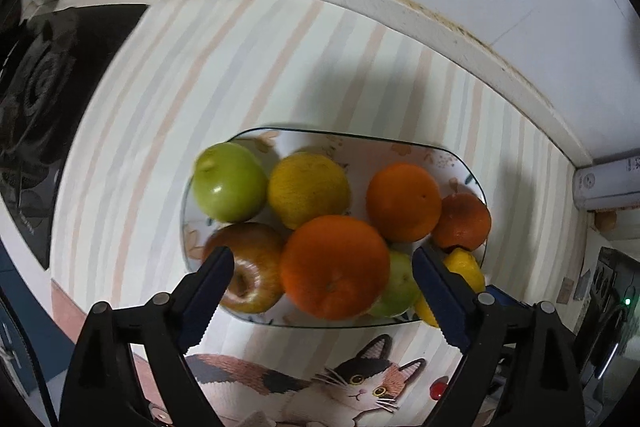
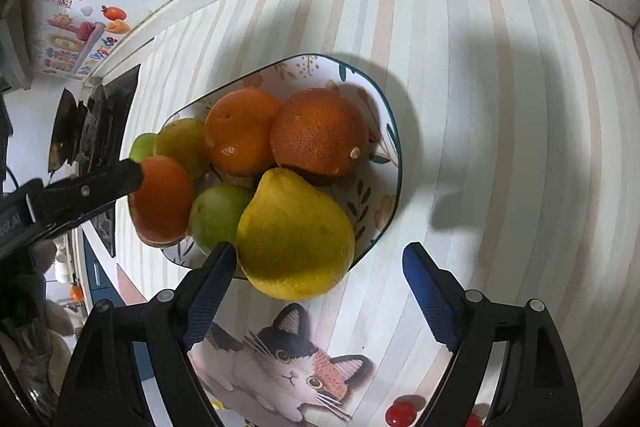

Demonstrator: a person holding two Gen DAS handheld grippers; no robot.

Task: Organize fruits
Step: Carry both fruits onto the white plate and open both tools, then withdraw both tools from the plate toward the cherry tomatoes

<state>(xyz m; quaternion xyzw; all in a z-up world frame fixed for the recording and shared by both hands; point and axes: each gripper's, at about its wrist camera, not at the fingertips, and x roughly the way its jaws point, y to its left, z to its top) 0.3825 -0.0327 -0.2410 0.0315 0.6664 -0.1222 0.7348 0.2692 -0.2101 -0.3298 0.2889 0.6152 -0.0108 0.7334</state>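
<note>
A floral plate point(image 1: 460, 163) holds several fruits: a green apple point(image 1: 229, 183), a yellow citrus point(image 1: 308, 189), oranges point(image 1: 335, 267) point(image 1: 403, 202), a red apple point(image 1: 248, 267) and a lemon point(image 1: 466, 269). My left gripper point(image 1: 322, 263) is open, its jaws either side of the front orange, not touching it. In the right wrist view the plate point(image 2: 390, 131) shows with a big yellow lemon point(image 2: 294, 235) at its near edge. My right gripper point(image 2: 320, 259) is open, with the lemon between its jaws towards the left one. One left finger point(image 2: 100, 183) reaches in beside an orange point(image 2: 162, 199).
The plate rests on a striped mat with a cat picture point(image 2: 288, 367). A black stove point(image 1: 36, 99) lies to the left. The white counter rim and wall point(image 1: 400, 11) run behind. An appliance point(image 1: 612, 307) stands at the right.
</note>
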